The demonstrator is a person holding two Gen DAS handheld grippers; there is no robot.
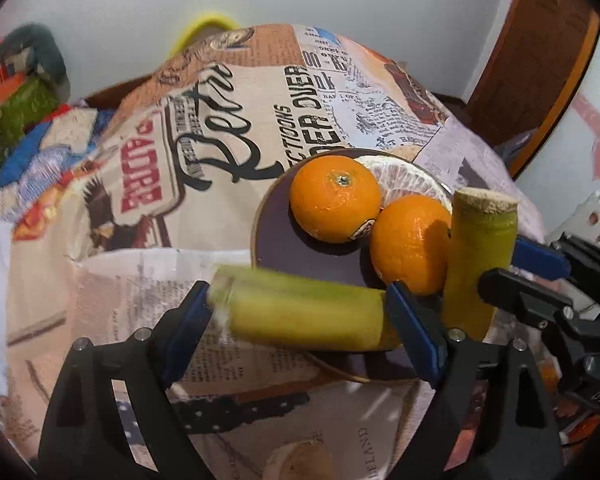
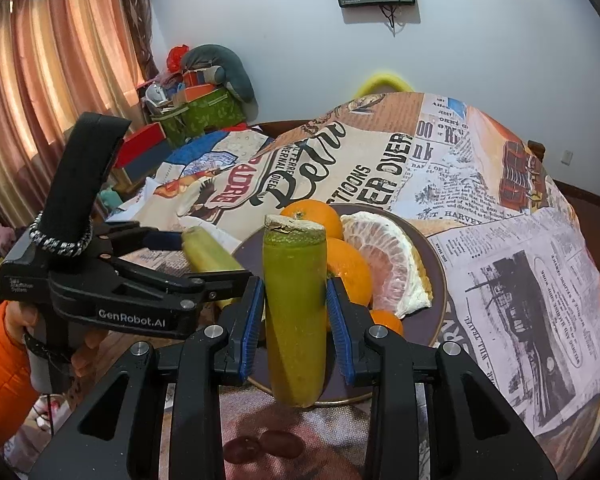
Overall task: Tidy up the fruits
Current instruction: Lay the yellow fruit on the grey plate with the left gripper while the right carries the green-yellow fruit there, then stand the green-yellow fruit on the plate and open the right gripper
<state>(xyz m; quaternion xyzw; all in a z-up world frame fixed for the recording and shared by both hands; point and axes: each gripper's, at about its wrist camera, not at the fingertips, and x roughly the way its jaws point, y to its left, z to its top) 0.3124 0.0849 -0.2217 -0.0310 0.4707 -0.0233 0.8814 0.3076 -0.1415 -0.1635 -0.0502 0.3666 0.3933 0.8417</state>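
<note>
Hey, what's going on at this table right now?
A person is sorting fruit onto a dark plate with two handheld grippers. The right gripper is shut on an upright green cane piece. The left gripper has open jaws around a second cane piece lying across the plate's edge, beside two oranges and a pomelo wedge.

oranges (image 1: 335, 205): two, whole, touching, on dark plate (image 1: 276, 240)
pomelo wedge (image 2: 388, 256): peeled, behind them
green sticks (image 2: 294, 312): one upright, one (image 1: 300, 312) lying across plate edge
</note>
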